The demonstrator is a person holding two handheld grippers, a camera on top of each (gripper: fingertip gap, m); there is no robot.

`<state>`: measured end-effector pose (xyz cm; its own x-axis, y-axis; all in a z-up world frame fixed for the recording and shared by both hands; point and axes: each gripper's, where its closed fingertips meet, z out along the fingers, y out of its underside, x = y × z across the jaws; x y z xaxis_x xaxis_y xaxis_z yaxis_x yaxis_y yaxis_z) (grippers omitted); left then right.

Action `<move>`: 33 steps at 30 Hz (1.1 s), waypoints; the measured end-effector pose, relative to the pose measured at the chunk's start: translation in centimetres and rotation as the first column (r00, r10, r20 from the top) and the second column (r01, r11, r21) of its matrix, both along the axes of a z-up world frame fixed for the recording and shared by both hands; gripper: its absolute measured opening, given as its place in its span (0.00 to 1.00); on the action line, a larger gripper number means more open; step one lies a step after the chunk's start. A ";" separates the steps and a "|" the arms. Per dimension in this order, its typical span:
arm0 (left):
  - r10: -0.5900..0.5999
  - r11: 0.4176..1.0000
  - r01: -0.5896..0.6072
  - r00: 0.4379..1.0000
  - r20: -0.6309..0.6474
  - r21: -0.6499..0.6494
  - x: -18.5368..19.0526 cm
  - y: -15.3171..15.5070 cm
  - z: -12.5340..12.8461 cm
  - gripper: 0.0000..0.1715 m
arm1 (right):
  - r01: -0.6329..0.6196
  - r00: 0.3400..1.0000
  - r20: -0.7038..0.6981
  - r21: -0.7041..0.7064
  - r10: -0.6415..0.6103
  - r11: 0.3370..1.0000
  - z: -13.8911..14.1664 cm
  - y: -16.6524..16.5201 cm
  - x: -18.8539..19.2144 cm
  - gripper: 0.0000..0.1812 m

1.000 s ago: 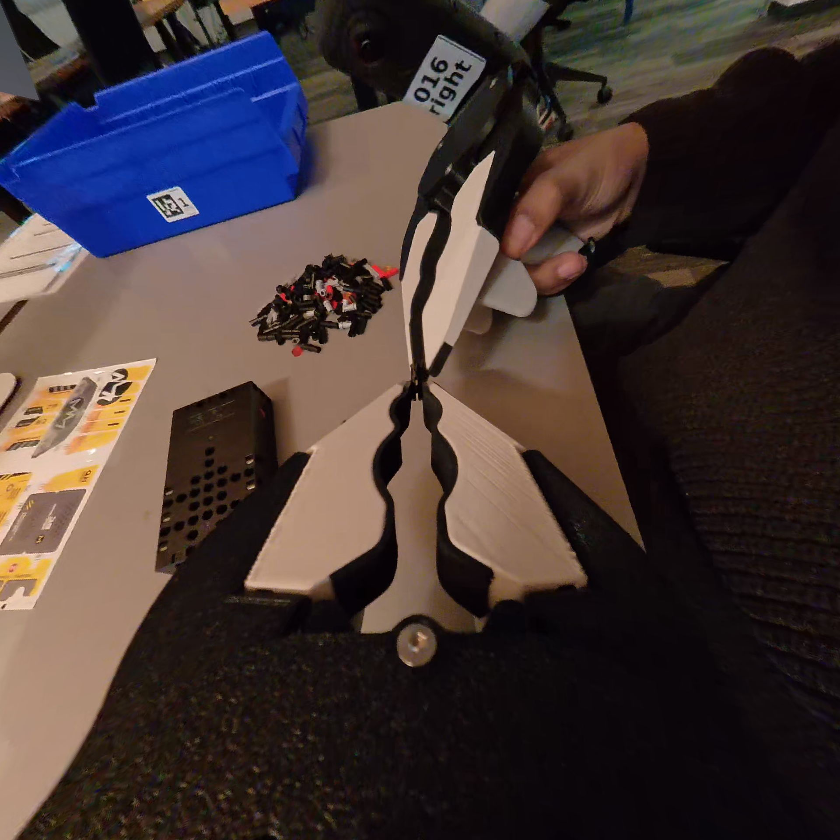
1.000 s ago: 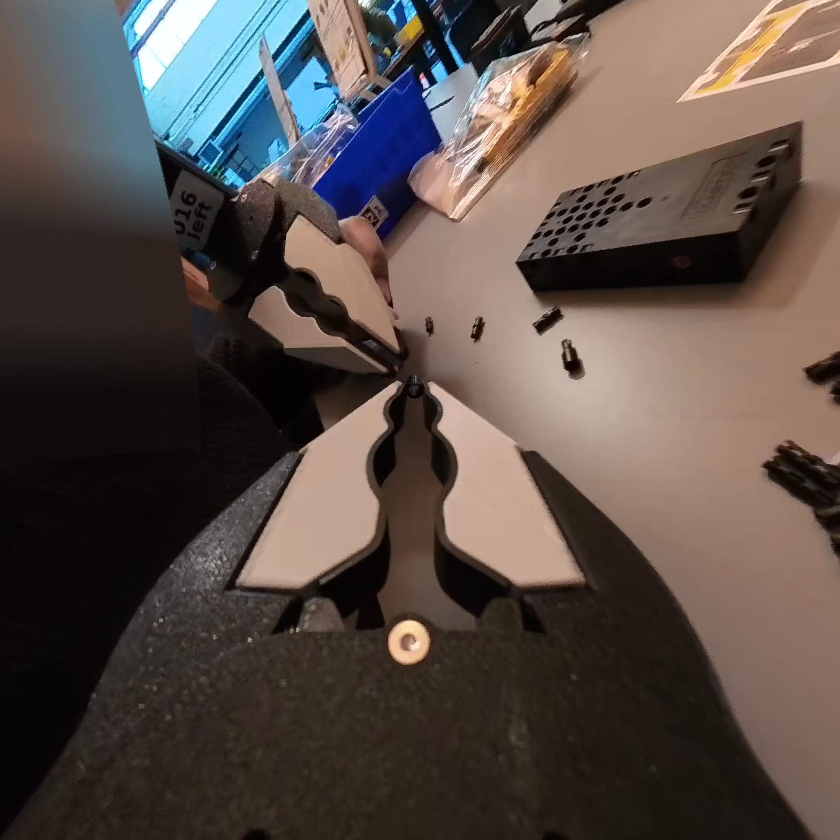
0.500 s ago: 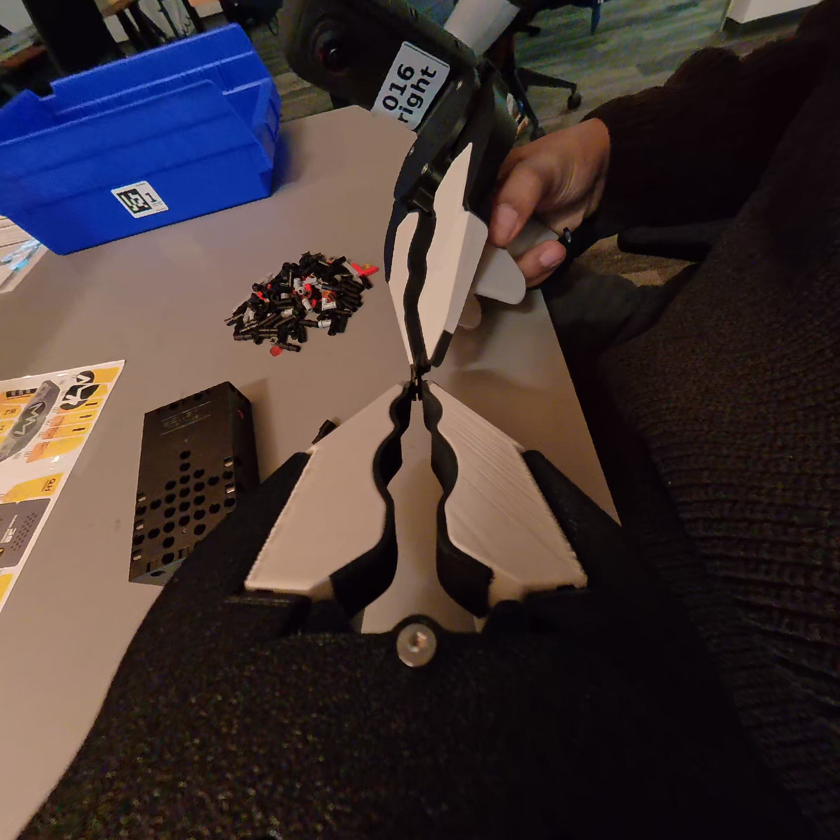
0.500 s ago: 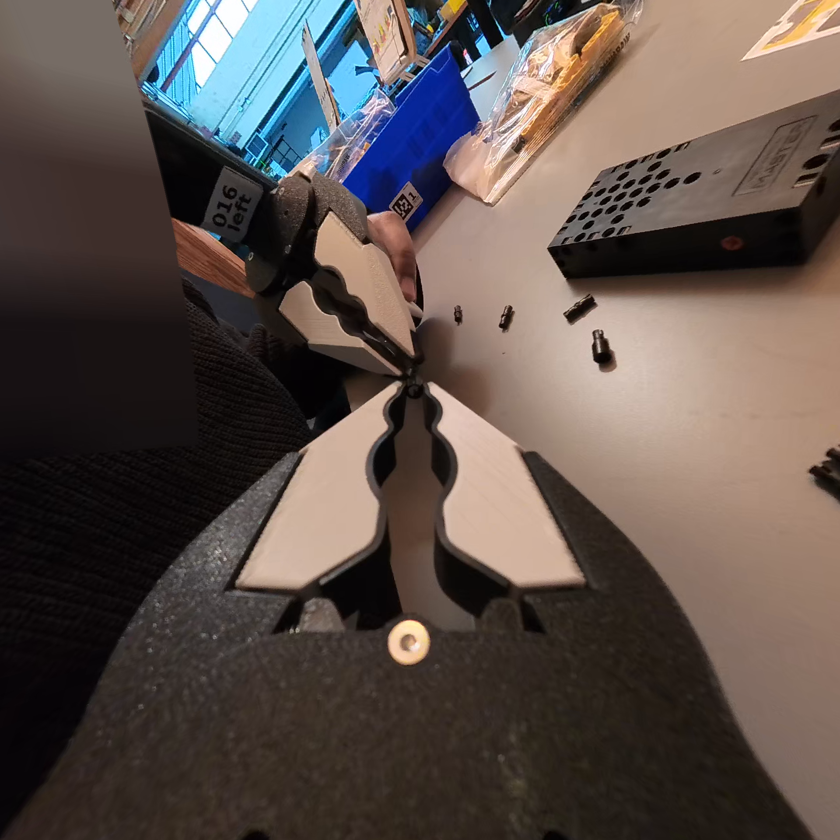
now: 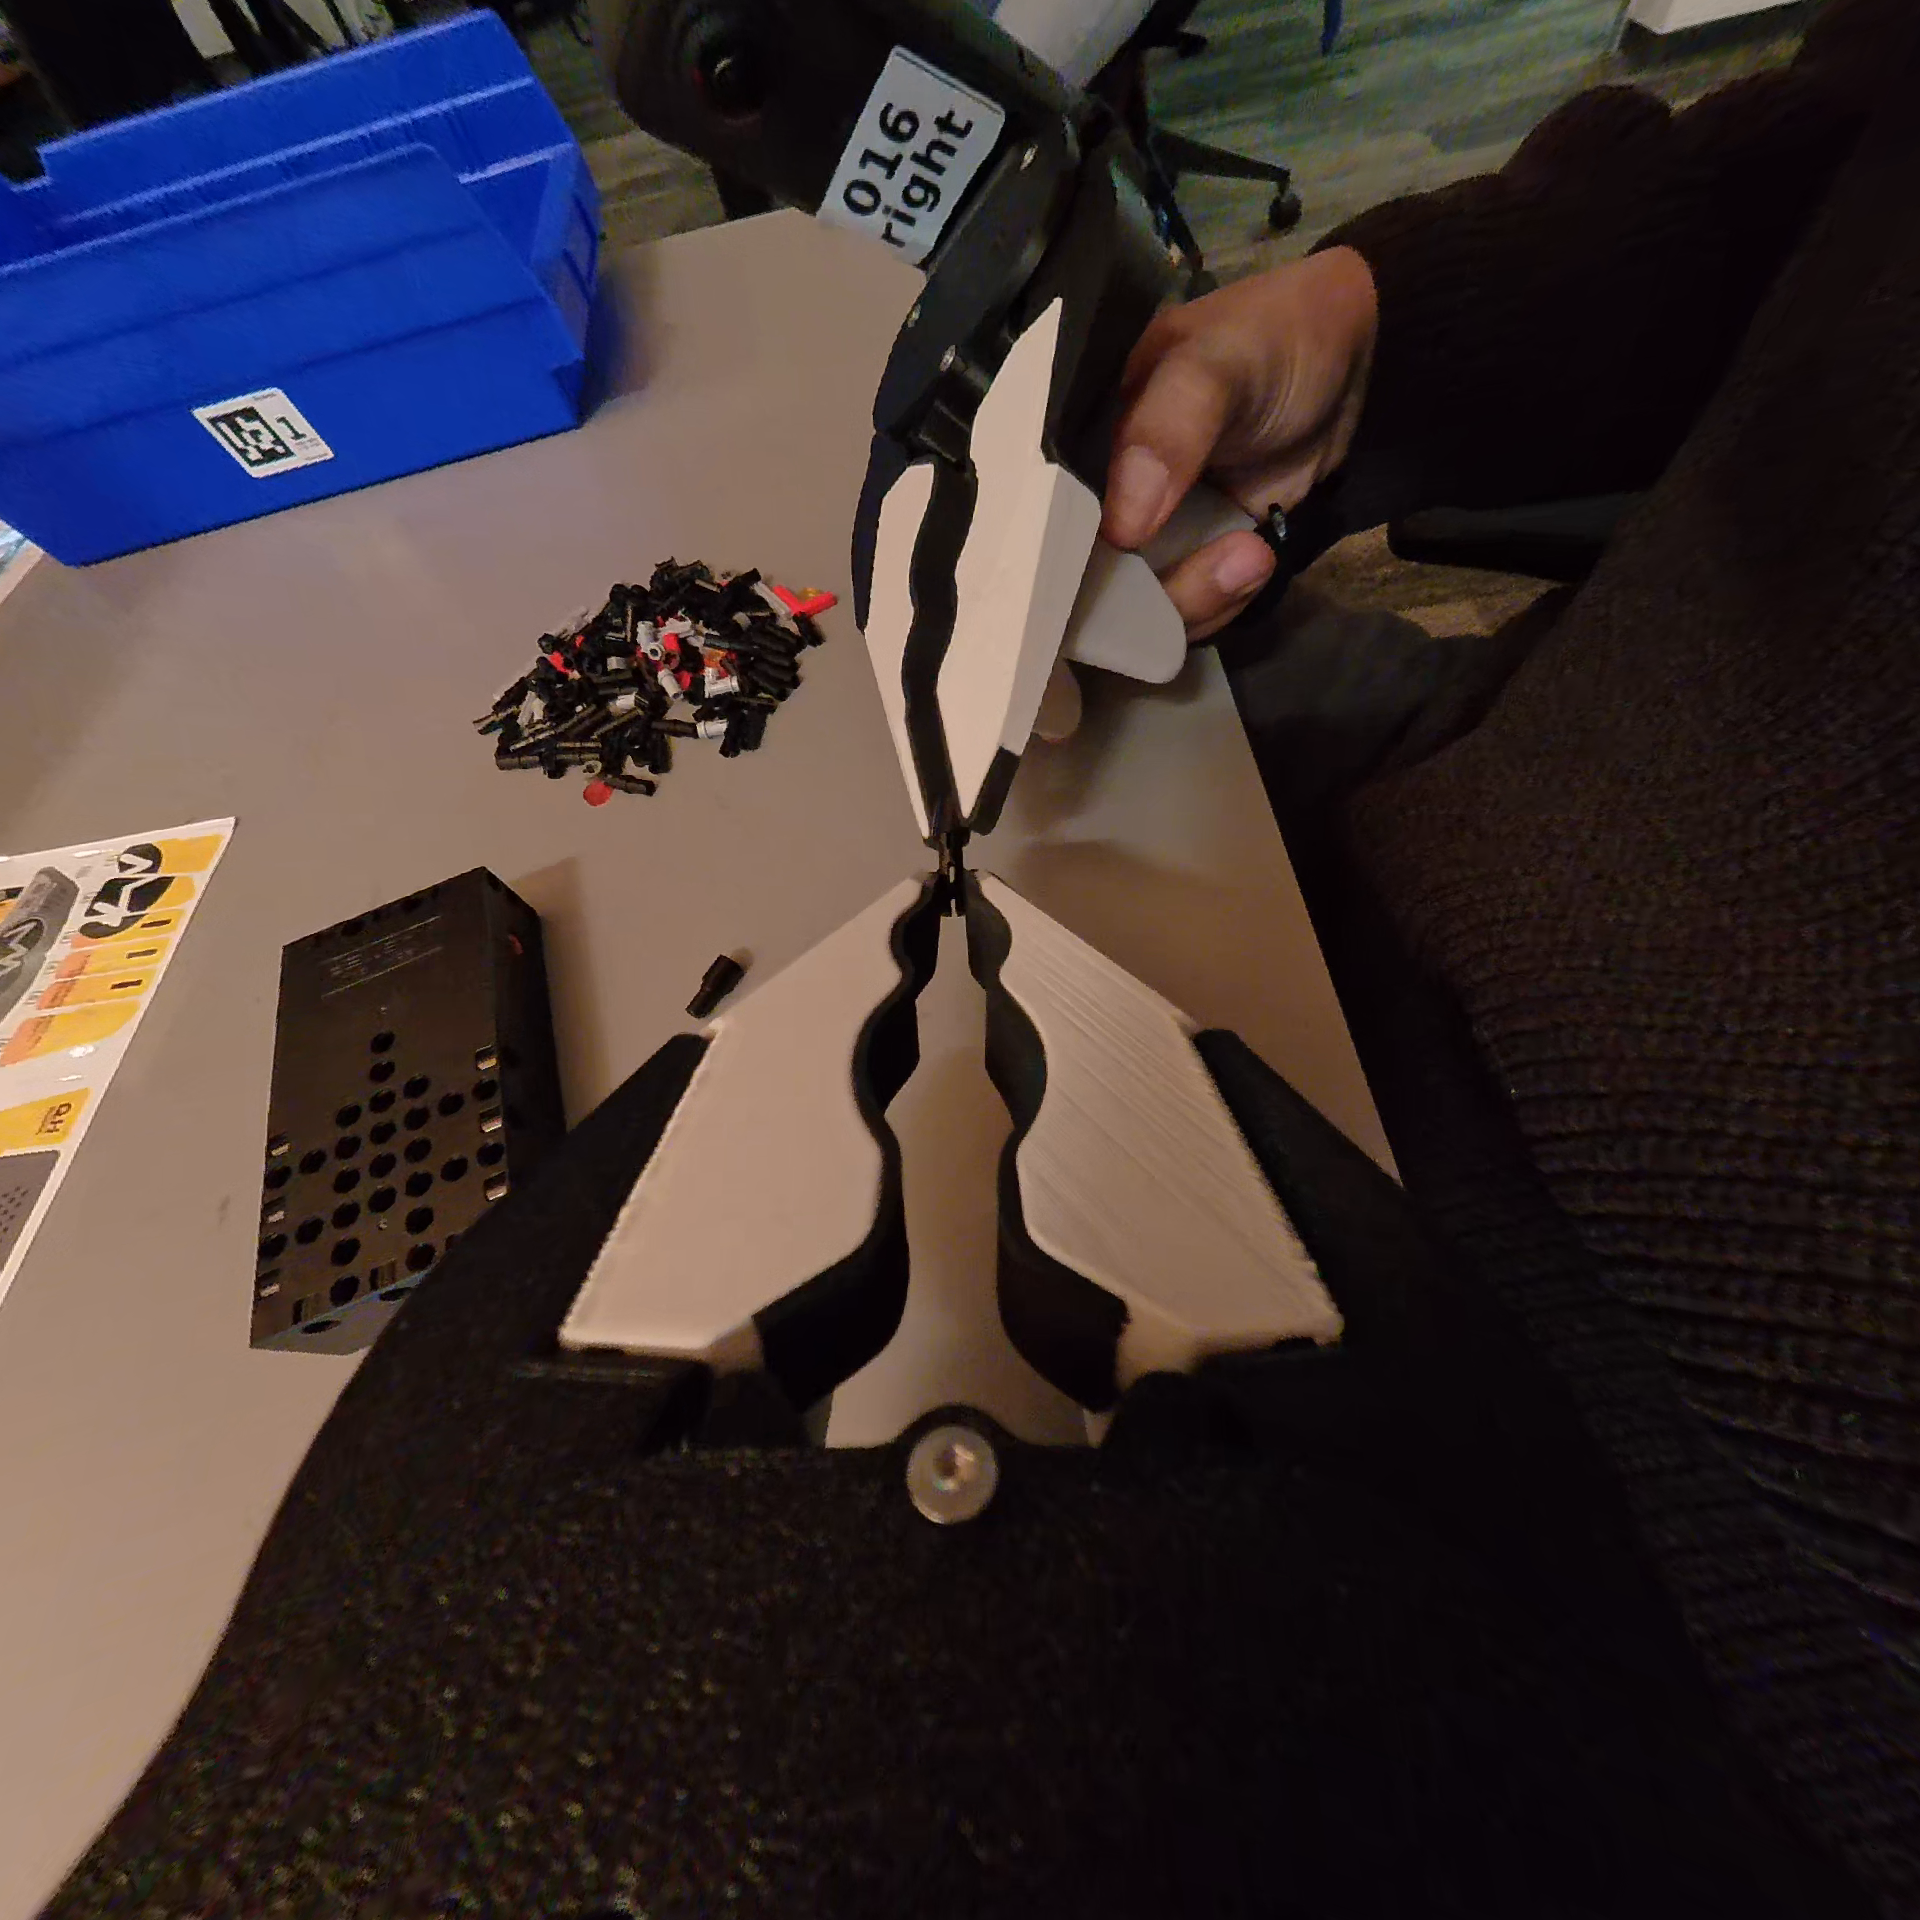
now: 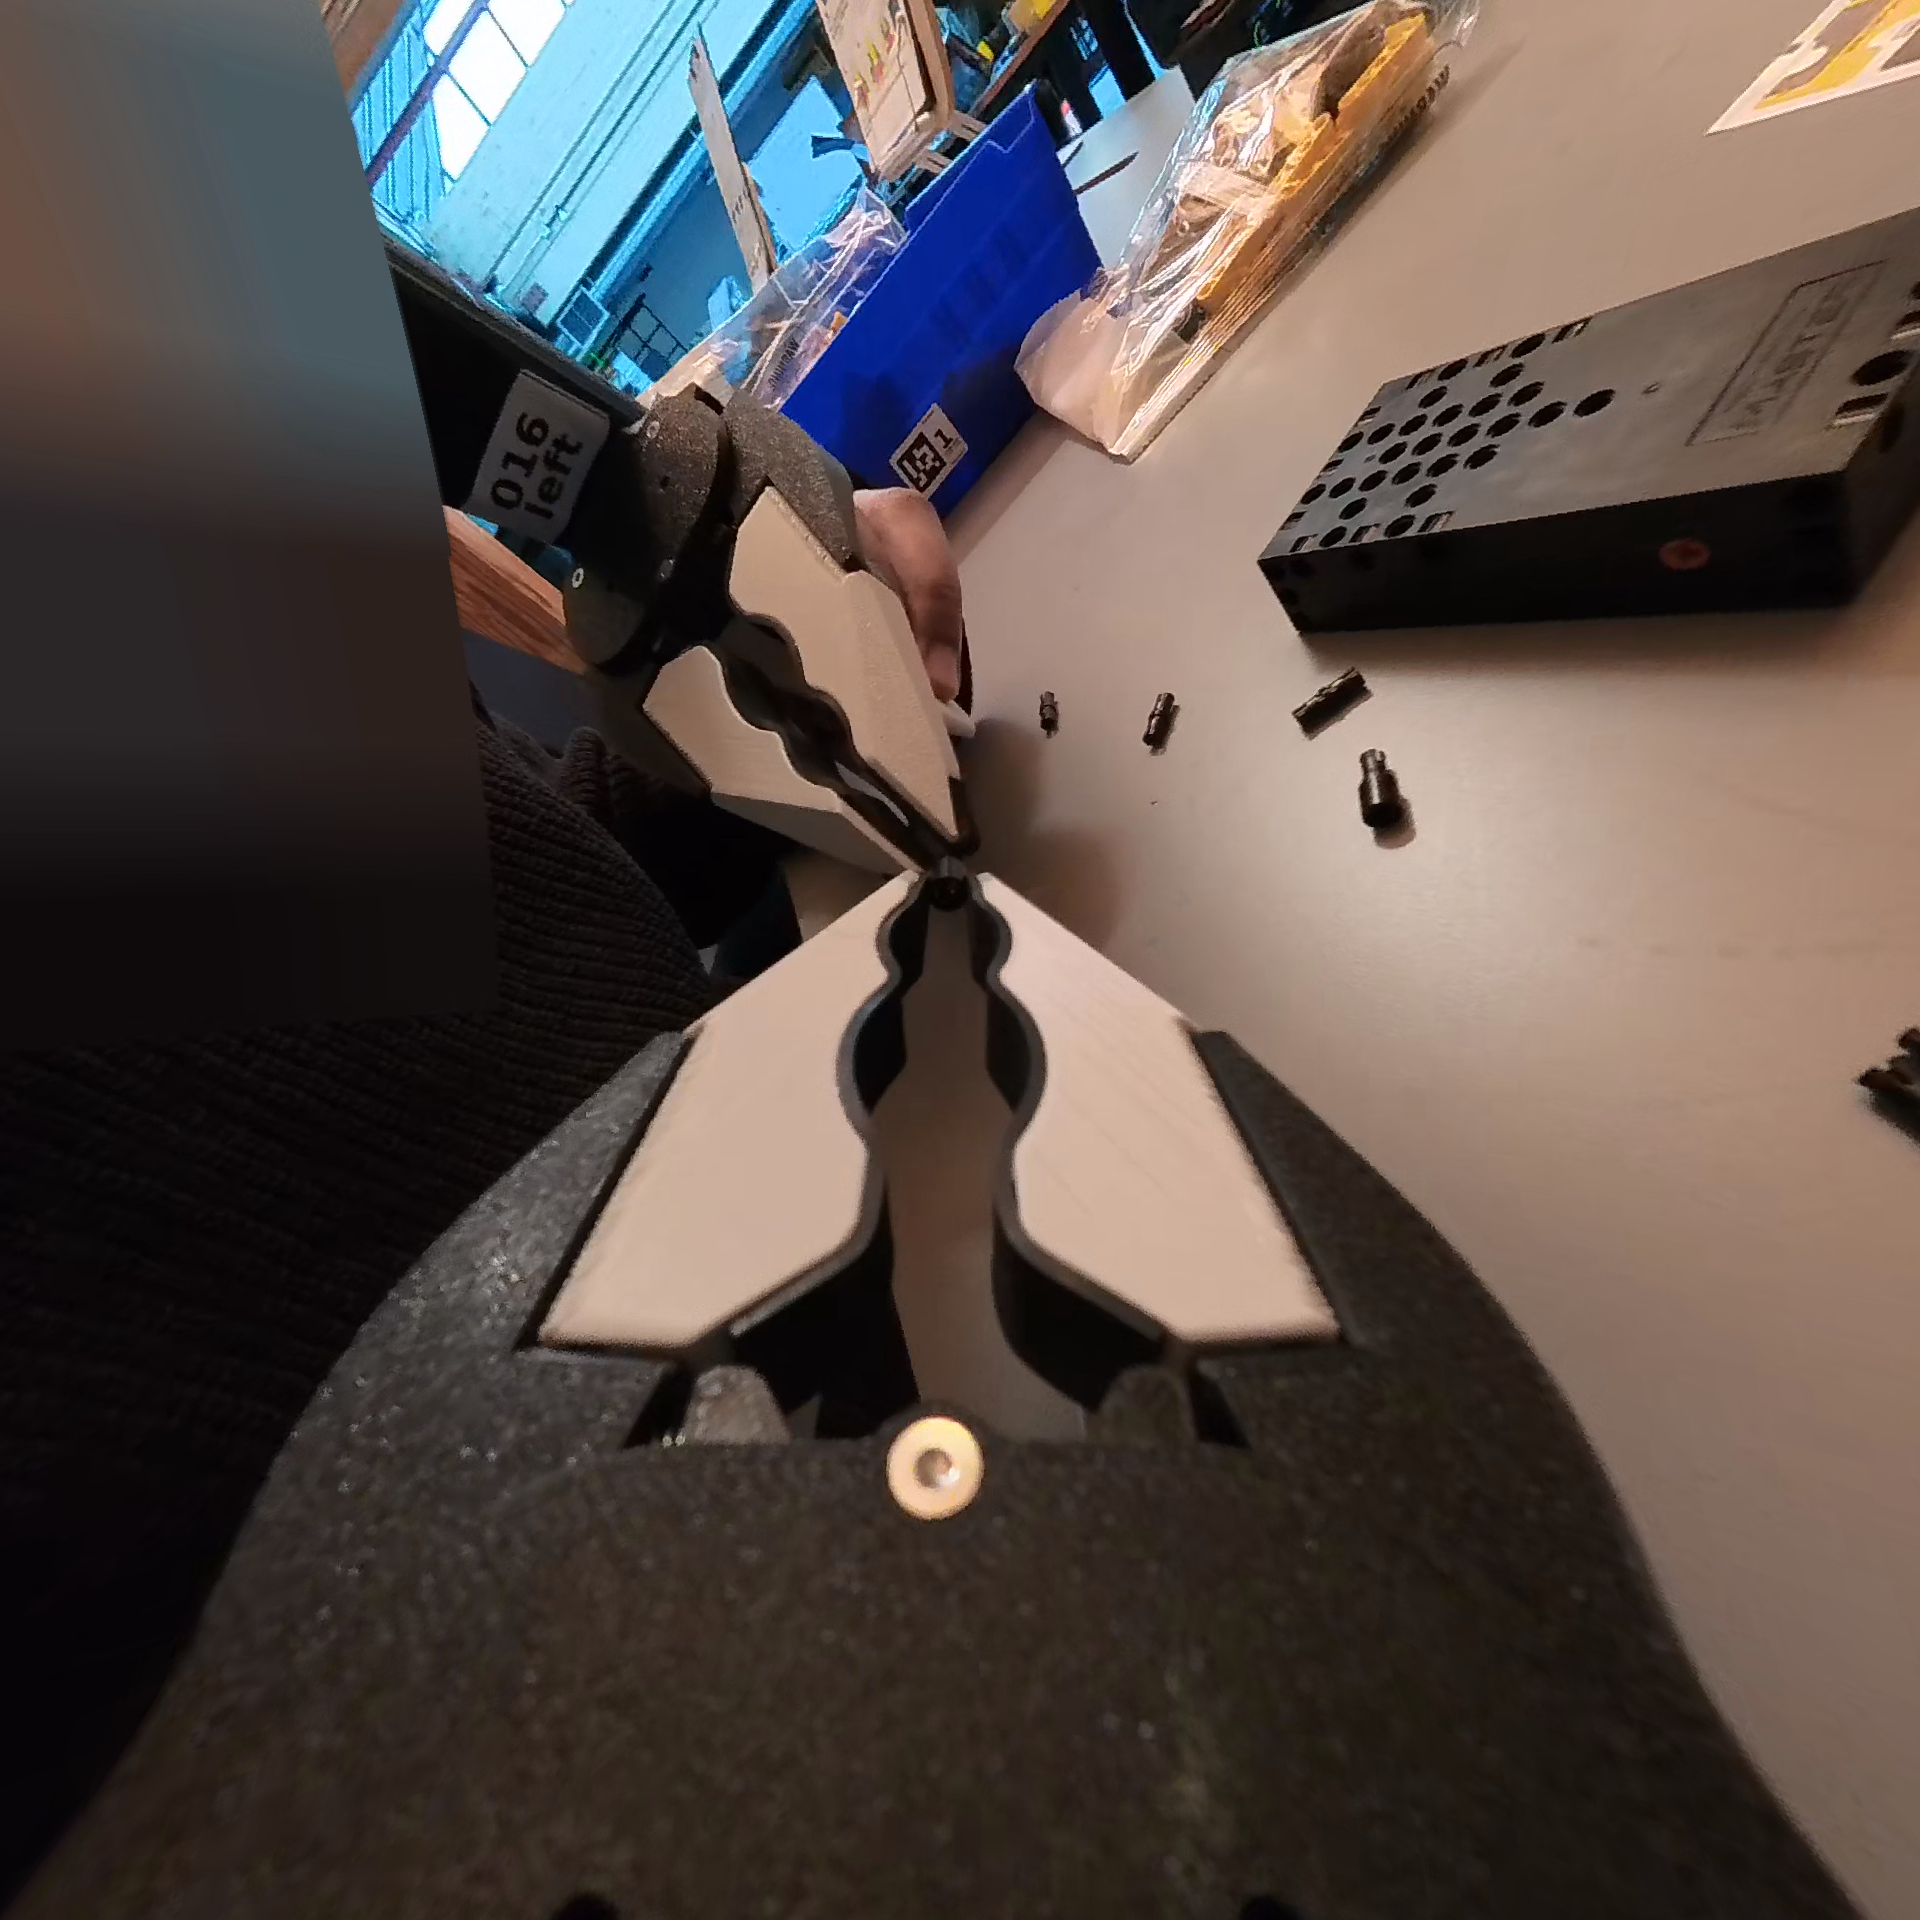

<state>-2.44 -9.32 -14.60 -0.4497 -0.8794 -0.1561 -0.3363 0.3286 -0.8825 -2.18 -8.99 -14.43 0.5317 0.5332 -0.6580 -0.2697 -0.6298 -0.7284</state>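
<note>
Tip-to-tip above the grey table [image 5: 312, 644], left tongs [image 5: 948, 896] and right tongs [image 6: 948, 891] each clamp a small black pin [image 6: 948, 894], with a pin pile [image 5: 655, 675], black perforated block [image 5: 395, 1101] and one loose pin [image 5: 715, 981], newly visible, nearby.

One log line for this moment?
left claw: shut on small black pin | right claw: shut on same pin | above table

grey table [image 5: 312, 675] under dim warm light – patterned green-grey carpet [image 5: 1403, 94] beyond it, a wheeled office chair base [image 5: 1226, 177] past the far edge. bright blue-lit windows [image 6: 468, 94] high in a wall behind.
</note>
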 end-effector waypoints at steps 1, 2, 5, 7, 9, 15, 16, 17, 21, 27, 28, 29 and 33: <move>-0.003 1.000 0.003 1.000 -0.002 -0.001 0.0 0.0 0.0 0.02 | -0.004 1.000 -0.001 -0.002 0.004 1.000 0.0 0.0 0.0 0.04; -0.006 1.000 0.006 1.000 -0.003 0.001 -0.1 0.0 0.0 0.02 | -0.008 1.000 0.000 -0.005 0.008 1.000 0.0 -0.1 -0.1 0.04; -0.019 1.000 0.020 1.000 -0.017 0.003 -0.2 -0.2 -0.3 0.02 | -0.026 1.000 0.005 -0.017 0.026 1.000 -0.2 -0.2 -0.2 0.04; -0.030 1.000 0.030 0.999 -0.027 0.001 -0.3 -0.3 -0.4 0.02 | -0.042 0.999 0.004 -0.028 0.043 0.999 -0.4 -0.4 -0.4 0.04; -0.038 0.999 0.038 0.999 -0.036 0.001 -0.4 -0.5 -0.6 0.02 | -0.058 0.998 0.006 -0.040 0.058 0.998 -0.5 -0.5 -0.5 0.04; -0.049 0.999 0.049 0.998 -0.048 0.007 -0.6 -0.6 -0.7 0.02 | -0.076 0.997 0.008 -0.053 0.077 0.996 -0.7 -0.6 -0.6 0.04; -0.049 0.999 0.050 0.998 -0.048 0.008 -0.6 -0.6 -0.8 0.02 | -0.076 0.997 0.009 -0.053 0.076 0.996 -0.7 -0.6 -0.6 0.04; -0.050 0.999 0.050 0.998 -0.049 0.007 -0.6 -0.6 -0.7 0.02 | -0.075 0.997 0.009 -0.052 0.076 0.996 -0.7 -0.6 -0.6 0.04; -0.046 0.999 0.047 0.998 -0.048 0.017 -0.6 -0.5 -0.8 0.02 | -0.073 0.997 0.012 -0.057 0.073 0.996 -0.8 -0.6 -0.6 0.04; -0.053 0.998 0.055 0.997 -0.051 0.033 -0.7 -0.6 -0.9 0.02 | -0.082 0.996 0.018 -0.067 0.083 0.994 -0.9 -0.7 -0.7 0.04; -0.061 0.997 0.063 0.997 -0.050 0.037 -0.7 -0.7 -0.9 0.02 | -0.090 0.996 0.018 -0.070 0.092 0.993 -1.0 -0.8 -0.8 0.04; -0.068 0.997 0.070 0.996 -0.052 0.039 -0.8 -0.8 -1.0 0.02 | -0.099 0.995 0.022 -0.074 0.101 0.992 -1.0 -0.9 -0.8 0.04; -0.069 0.996 0.072 0.996 -0.065 0.052 -0.8 -0.9 -1.3 0.02 | -0.102 0.993 0.055 -0.088 0.107 0.991 -1.6 -1.0 -0.8 0.04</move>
<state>-3.25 -10.24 -15.90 -0.5206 -0.8361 -0.1726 -0.3648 0.4006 -0.8405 -2.98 -10.02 -15.99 0.5157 0.5315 -0.6720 -0.1564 -0.7127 -0.6838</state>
